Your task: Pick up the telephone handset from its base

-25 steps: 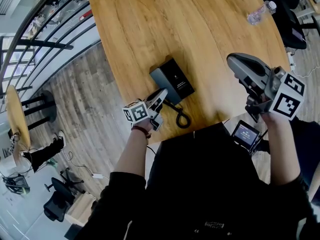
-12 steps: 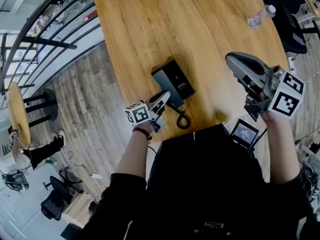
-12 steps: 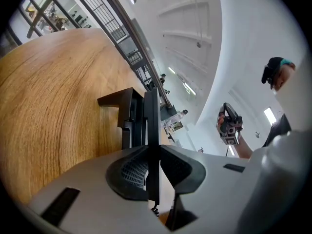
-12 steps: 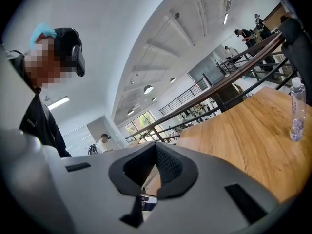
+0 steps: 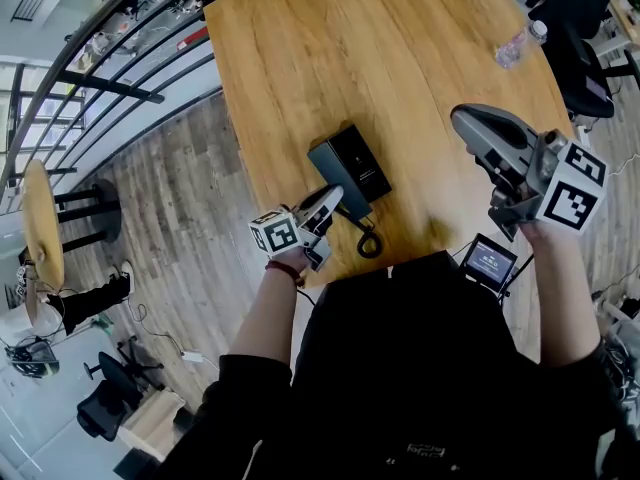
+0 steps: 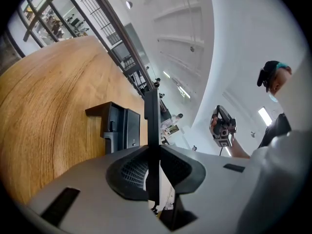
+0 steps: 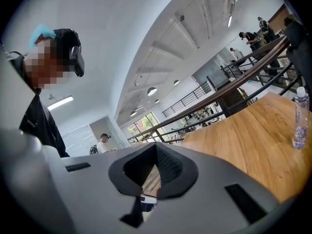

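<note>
Left gripper view: left gripper (image 6: 152, 152) jaws clamped on thin dark handset (image 6: 151, 111), base (image 6: 117, 126) beyond; right gripper (image 7: 156, 149) jaws together.

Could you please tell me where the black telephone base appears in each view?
Head view: the black box-shaped telephone base sits near the centre, on the light wooden table.
Left gripper view: the base stands left of centre.
Right gripper view: not in it.
Shared landmark: the table, in all three.
</note>
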Demonstrator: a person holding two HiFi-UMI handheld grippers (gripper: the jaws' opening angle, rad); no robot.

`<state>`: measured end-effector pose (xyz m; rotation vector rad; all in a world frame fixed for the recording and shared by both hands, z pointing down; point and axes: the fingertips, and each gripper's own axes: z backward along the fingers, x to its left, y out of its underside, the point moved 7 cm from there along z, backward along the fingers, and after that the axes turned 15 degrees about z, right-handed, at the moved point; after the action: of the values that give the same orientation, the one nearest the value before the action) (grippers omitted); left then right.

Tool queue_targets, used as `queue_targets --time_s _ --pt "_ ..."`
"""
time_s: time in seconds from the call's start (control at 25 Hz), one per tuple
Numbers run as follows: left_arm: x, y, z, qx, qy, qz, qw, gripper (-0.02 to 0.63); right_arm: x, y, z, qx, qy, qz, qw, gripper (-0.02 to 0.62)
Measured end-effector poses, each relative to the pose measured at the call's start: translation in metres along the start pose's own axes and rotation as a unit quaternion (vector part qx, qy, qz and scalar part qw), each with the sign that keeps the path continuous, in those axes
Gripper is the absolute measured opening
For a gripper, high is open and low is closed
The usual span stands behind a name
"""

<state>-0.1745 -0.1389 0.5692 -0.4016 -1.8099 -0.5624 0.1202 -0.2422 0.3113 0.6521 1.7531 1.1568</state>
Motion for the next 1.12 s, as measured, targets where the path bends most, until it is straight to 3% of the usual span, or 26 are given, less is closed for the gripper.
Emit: queue_targets --time_s 0.6,0.96,1.12 --pt "-0.061 -0.016 0.023 -0.021 0.022 -0.047 0.9984 0.077 0.027 -0.027 0.010 -0.013 -0.015 0.036 0.999 0.017" --pt "-0.125 -0.027 0.030 -0.035 0.062 -0.091 0.9934 0.077 0.050 -0.034 0.008 -0.019 -0.016 0.053 0.998 0.017" --pt "-0.150 -0.027 0.032 -0.027 0.084 -0.090 0.9920 0.077 0.053 -0.036 0.008 -0.020 -0.014 0.057 0.998 0.017"
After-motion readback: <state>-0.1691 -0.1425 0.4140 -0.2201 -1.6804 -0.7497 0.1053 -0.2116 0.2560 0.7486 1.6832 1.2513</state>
